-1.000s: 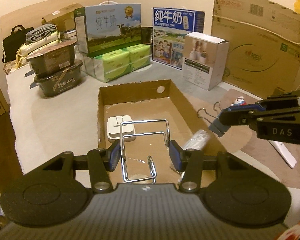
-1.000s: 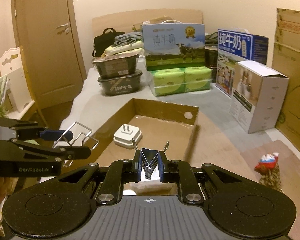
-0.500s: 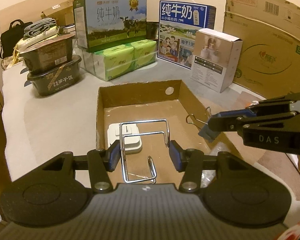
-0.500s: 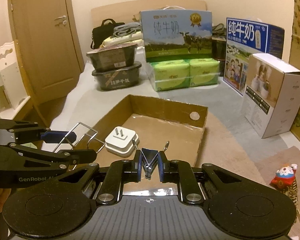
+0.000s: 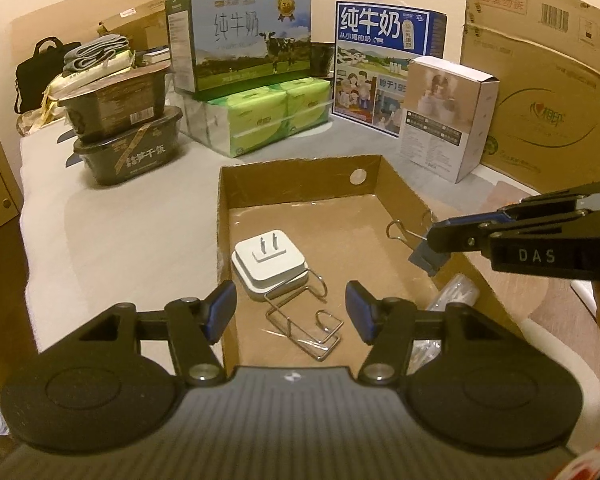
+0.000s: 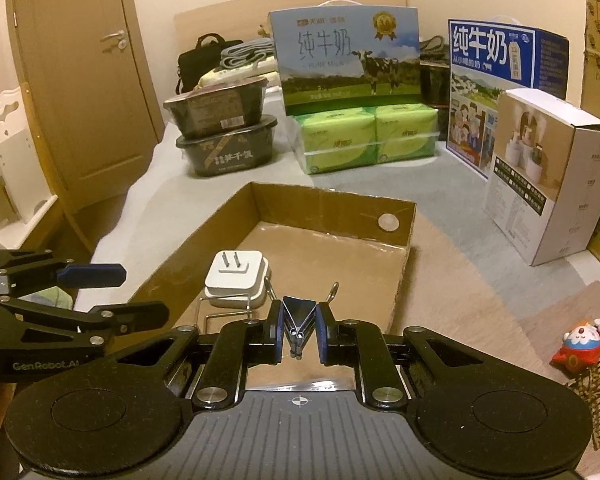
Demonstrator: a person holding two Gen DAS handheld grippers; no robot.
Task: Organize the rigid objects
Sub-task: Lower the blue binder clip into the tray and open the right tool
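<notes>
Wire rack lies in cardboard tray btwn left gripper pads, jaws just opened, clear of it. Right gripper clamps binder clip, w/ plug adapter just ahead-left.

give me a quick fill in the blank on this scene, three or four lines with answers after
1. The white plug adapter lies inside the ____ box.
2. The right tool is shut on a binder ____.
3. The wire rack lies on the box floor between the open pads of the ____ tool.
4. The wire rack leans against the white plug ____.

Missing words: cardboard; clip; left; adapter
</notes>
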